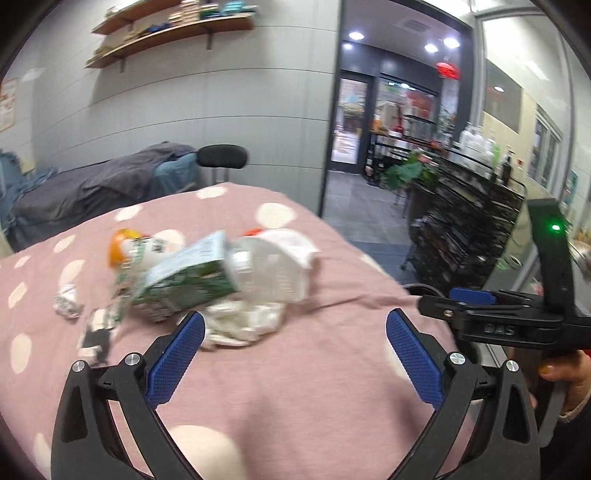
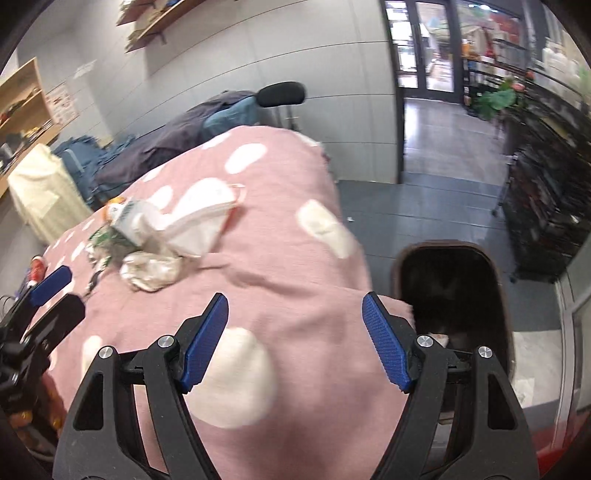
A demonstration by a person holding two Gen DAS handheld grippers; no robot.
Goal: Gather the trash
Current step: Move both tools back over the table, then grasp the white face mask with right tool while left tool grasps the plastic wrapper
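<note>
A pink cloth with pale spots (image 1: 280, 373) covers the work surface, which stands in a room with grey panelled walls, two wooden shelves (image 1: 170, 33) at eleven o'clock in the left wrist view and a glass doorway (image 1: 351, 122) at one o'clock. On the floor beside the surface, at four o'clock in the right wrist view, sits one dark bin (image 2: 454, 291), its mouth open upward.

The trash lies heaped toward ten o'clock on the cloth: one green-and-white carton (image 1: 184, 280), one white plastic container (image 1: 273, 266) touching it, one crumpled white wrapper (image 1: 243, 321) just in front, one small foil ball (image 1: 66, 301) off to nine o'clock, and an orange-capped item (image 1: 122, 243) behind; blur makes further pieces hard to count.

The left gripper (image 1: 295, 350) hovers over the cloth near the wrapper, jaws spread, nothing between them. The right gripper (image 2: 295, 339) is likewise wide apart and empty, over the cloth's edge near the bin.
</note>
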